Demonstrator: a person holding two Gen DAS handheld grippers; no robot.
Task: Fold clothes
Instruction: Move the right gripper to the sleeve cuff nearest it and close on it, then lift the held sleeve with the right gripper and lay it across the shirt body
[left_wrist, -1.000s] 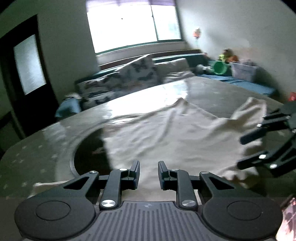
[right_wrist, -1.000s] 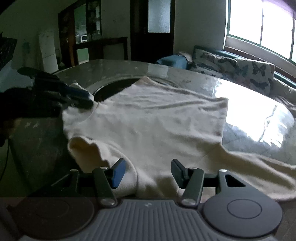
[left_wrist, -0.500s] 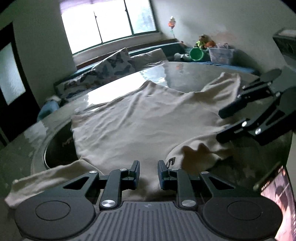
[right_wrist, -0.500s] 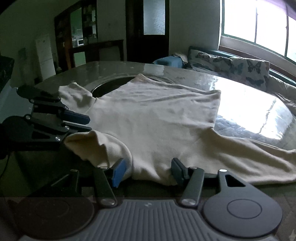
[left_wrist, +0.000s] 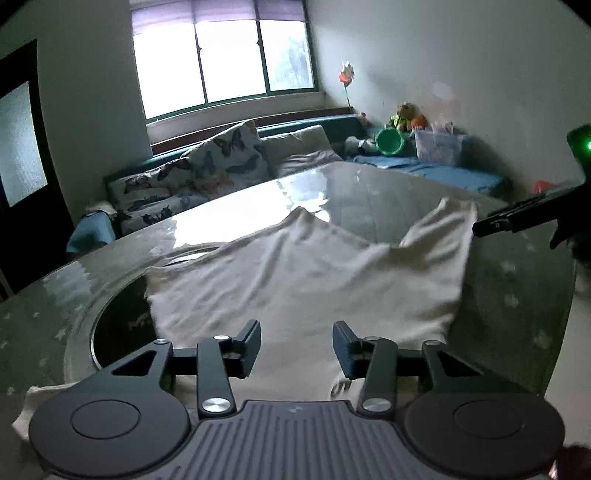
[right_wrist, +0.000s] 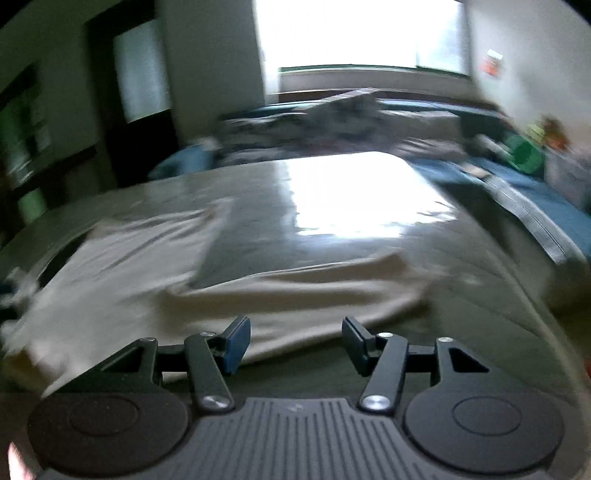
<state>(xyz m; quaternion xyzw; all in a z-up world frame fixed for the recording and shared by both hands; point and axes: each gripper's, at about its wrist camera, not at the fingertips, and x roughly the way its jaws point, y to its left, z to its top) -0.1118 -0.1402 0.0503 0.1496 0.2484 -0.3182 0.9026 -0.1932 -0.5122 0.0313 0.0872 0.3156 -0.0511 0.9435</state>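
Cream shirt (left_wrist: 295, 280) lies spread flat on the desk (left_wrist: 517, 295). Left hand-held gripper (left_wrist: 296, 345) just opened its jaws — nothing pinched, shirt beneath. Right hand-held gripper (right_wrist: 295, 343) at 3 o'clock, half open, empty.

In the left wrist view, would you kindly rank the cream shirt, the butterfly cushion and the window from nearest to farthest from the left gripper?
1. The cream shirt, lying on the table right under the left gripper.
2. The butterfly cushion, on the sofa beyond the table, left of centre.
3. The window, on the back wall above the sofa.
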